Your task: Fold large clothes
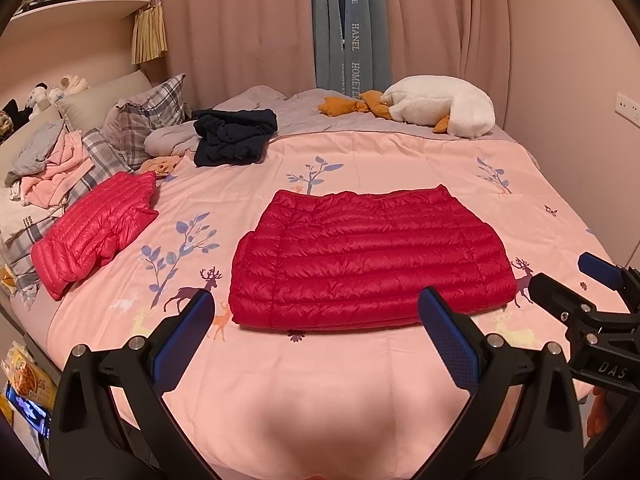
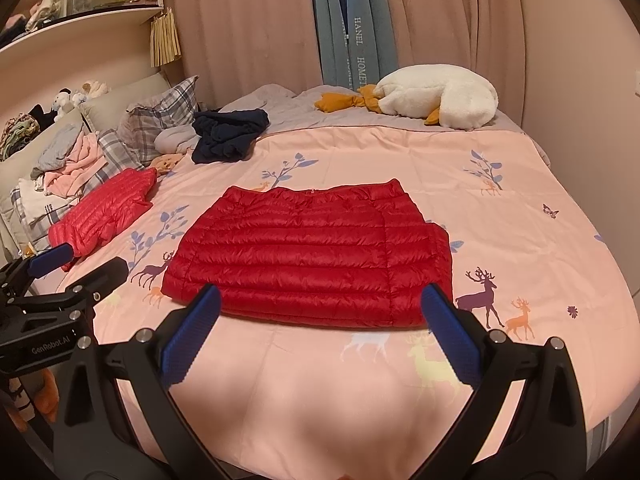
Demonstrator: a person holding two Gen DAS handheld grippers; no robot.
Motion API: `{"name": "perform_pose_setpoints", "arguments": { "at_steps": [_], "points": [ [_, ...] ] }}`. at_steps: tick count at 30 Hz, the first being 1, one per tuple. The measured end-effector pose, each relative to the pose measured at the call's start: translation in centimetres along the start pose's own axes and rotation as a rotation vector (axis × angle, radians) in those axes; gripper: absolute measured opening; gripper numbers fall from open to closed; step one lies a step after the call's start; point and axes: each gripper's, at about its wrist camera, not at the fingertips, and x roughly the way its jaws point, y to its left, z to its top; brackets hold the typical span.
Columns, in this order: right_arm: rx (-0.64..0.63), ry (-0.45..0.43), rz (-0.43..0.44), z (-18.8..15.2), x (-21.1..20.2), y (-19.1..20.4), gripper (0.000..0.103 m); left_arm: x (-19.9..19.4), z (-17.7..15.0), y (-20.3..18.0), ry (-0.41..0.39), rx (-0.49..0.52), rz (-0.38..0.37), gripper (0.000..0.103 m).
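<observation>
A red quilted down jacket point(image 1: 372, 256) lies folded flat in a rectangle on the pink bedspread point(image 1: 320, 380); it also shows in the right wrist view point(image 2: 312, 256). My left gripper point(image 1: 318, 304) is open and empty, held just short of the jacket's near edge. My right gripper point(image 2: 320, 300) is open and empty, also at the near edge. The right gripper shows at the right edge of the left wrist view point(image 1: 568, 280), and the left gripper at the left edge of the right wrist view point(image 2: 76, 264).
A second, pinker down jacket point(image 1: 96, 228) lies folded at the left. A dark navy garment point(image 1: 234, 136), plaid pillows point(image 1: 148, 120) and a clothes pile point(image 1: 52, 172) sit near the headboard. A white goose plush point(image 1: 436, 106) lies at the far side before the curtains.
</observation>
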Motion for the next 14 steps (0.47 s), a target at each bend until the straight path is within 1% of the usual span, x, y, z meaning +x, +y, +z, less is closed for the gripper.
{"name": "perform_pose_setpoints", "arguments": {
  "at_steps": [14],
  "points": [
    [-0.003,-0.012,0.012,0.3,-0.4,0.11,0.101,-0.2,-0.05,-0.15,-0.005,0.0,0.011,0.102]
  ]
}}
